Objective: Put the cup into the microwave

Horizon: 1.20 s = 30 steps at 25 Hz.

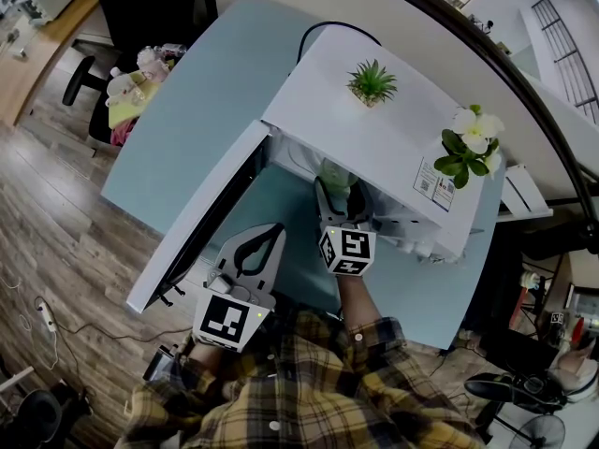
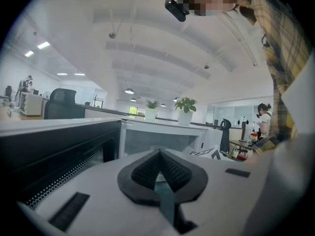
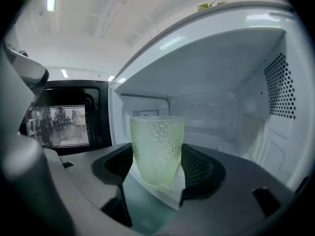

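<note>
A pale green, dimpled glass cup (image 3: 156,149) stands upright between the pads of my right gripper (image 3: 157,157), which is shut on it. The cup sits just before the open front of the white microwave (image 3: 221,112), with its bare cavity behind. In the head view the right gripper (image 1: 337,191) holds the cup (image 1: 335,176) at the microwave's (image 1: 374,138) opening, partly under the top edge. The door (image 1: 201,218) is swung open to the left. My left gripper (image 1: 268,236) hangs back near the door, shut and holding nothing. Its jaws (image 2: 158,152) meet at the tips.
Two potted plants (image 1: 372,82) (image 1: 471,140) stand on top of the microwave. The microwave rests on a light-blue table (image 1: 206,101), whose edge runs close to the open door. A chair with plush toys (image 1: 131,87) stands at the far left. A person (image 2: 265,116) stands far off.
</note>
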{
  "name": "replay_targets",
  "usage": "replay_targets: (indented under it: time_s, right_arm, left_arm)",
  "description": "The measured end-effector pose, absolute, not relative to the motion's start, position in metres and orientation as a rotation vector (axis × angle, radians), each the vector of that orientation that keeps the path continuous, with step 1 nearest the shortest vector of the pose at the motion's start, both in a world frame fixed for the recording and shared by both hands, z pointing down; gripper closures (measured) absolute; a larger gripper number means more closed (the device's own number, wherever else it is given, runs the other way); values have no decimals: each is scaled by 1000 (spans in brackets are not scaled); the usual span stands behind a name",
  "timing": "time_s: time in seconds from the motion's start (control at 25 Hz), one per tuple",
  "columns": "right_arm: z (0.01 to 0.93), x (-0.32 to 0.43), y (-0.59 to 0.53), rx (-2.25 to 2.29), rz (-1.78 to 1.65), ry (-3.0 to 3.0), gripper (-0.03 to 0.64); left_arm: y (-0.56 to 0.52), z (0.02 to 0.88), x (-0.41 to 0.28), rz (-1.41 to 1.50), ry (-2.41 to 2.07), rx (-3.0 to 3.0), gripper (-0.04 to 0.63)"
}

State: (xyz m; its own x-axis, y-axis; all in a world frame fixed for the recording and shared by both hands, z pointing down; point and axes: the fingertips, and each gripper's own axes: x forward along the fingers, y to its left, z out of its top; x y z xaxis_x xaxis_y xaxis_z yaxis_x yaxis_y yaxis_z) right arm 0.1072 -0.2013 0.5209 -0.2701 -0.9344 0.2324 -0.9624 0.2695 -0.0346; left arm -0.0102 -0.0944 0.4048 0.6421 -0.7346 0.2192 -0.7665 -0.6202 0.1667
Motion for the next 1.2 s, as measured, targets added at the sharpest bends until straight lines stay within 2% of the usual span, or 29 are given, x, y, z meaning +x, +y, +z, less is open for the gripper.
replay_targets:
  time_s: [0.76,1.0,1.2]
  right_arm:
    - [525,114,-210,1904,251,-2229,307]
    - [537,115,-196,1898,255,-2181,366]
    - [539,116,-195,1897,253,-2169,383]
  left_arm:
    - [-91,402,-16,179,-1224,2624,606]
    - [-89,402,-18,178,-1225,2623,606]
    - [-87,403,-17,186,-1220,2629,606]
